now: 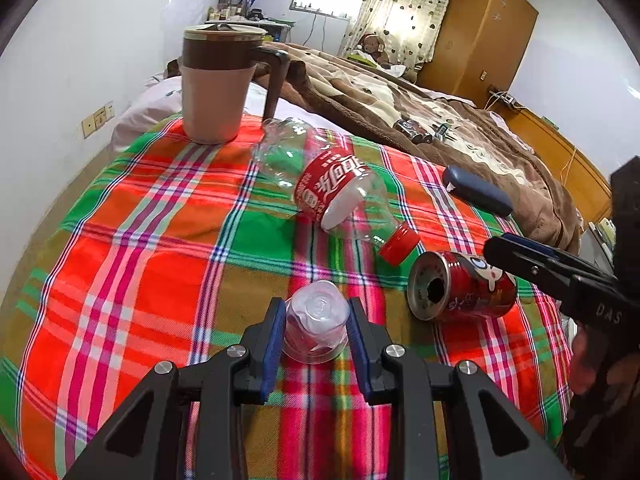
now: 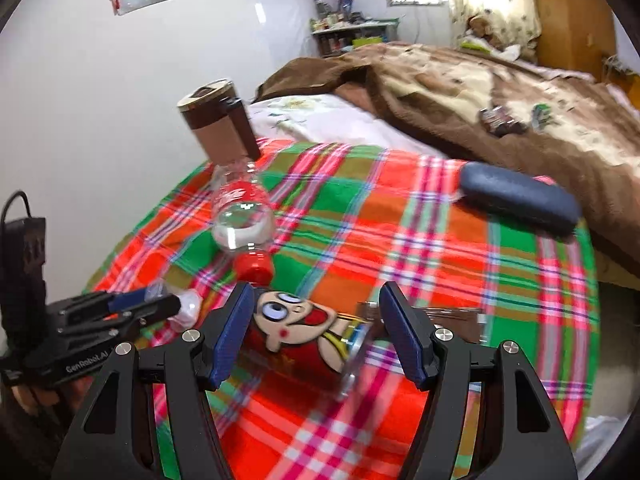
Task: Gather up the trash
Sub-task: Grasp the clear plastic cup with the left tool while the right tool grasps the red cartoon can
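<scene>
My left gripper [image 1: 316, 320] is shut on a small clear plastic cup [image 1: 316, 326] that lies on its side on the plaid cloth [image 1: 160, 240]. A clear cola bottle [image 1: 328, 184] with red label and red cap lies ahead of it. A red drink can [image 1: 460, 286] with a cartoon face lies on its side to the right. My right gripper [image 2: 316, 336] is open, its blue pads either side of the can [image 2: 304, 340], left pad close to it. The left gripper and cup [image 2: 188, 308] show at the left of the right wrist view.
A brown lidded mug [image 1: 216, 84] stands at the far edge of the cloth. A dark blue glasses case [image 1: 476, 188] lies at the right edge. A bed with a brown blanket [image 1: 400, 100] lies beyond, with a wooden wardrobe [image 1: 480, 32] behind.
</scene>
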Tool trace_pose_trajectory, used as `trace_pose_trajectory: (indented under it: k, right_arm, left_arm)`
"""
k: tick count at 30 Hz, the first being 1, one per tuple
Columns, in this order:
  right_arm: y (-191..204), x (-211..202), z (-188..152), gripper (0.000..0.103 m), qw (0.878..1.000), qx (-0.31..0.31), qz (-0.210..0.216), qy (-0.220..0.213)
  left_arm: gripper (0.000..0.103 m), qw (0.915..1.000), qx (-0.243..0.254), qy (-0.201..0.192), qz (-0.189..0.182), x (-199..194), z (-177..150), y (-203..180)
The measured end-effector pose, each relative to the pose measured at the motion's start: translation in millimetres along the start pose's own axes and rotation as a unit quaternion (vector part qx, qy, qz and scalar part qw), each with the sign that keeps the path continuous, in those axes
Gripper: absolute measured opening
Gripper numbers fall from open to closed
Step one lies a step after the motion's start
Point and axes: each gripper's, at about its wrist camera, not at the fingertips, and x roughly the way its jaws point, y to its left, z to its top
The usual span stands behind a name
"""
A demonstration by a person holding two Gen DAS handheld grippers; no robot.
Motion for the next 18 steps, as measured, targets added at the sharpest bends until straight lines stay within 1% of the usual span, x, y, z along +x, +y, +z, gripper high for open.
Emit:
trace_pose_trajectory:
  k: [2, 4, 6, 11, 13, 15, 18]
  right_arm:
    - [1.8, 7.3, -0.6, 0.067, 1.0, -0.005, 0.016, 0.022]
    - [6.7, 8.6, -3.7, 0.067, 0.999, -0.023, 0.007, 0.035]
    - [11.9, 5.5, -8.5, 0.067, 0.998, -0.044, 0.021, 0.047]
    - [32.5, -1.9, -23.6, 0.067, 0.993, -0.088, 0.029, 0.079]
    - [37.6, -2.9, -27.5, 0.067, 0.991, -0.099, 0.023, 0.089]
    - [44.2, -0.3, -29.8, 0.067, 0.99, -0.109, 0.012, 0.089]
    - [46.2, 8.2, -28.8, 0.067, 0.991, -0.1, -0.007, 0.092]
  left_arm:
    - [0.031, 1.0, -0.003, -0.001, 0.0, -1.7, -1.2, 2.7]
    - [0.031, 1.0, -0.007, -0.002, 0.0, -3.7, -1.3, 5.9]
    - [0.031, 1.0, -0.009, -0.003, 0.002, -4.6, -1.8, 8.2]
    - [0.031, 0.9999, -0.014, -0.004, 0.0, -7.2, -2.8, 11.1]
    - [0.031, 0.9999, -0.016, -0.005, 0.0, -7.9, -2.8, 11.7]
    - [0.031, 0.9999, -0.016, -0.005, 0.0, -8.1, -2.6, 11.6]
    - [0.031, 0.9999, -0.017, -0.004, 0.001, -7.6, -2.9, 12.6]
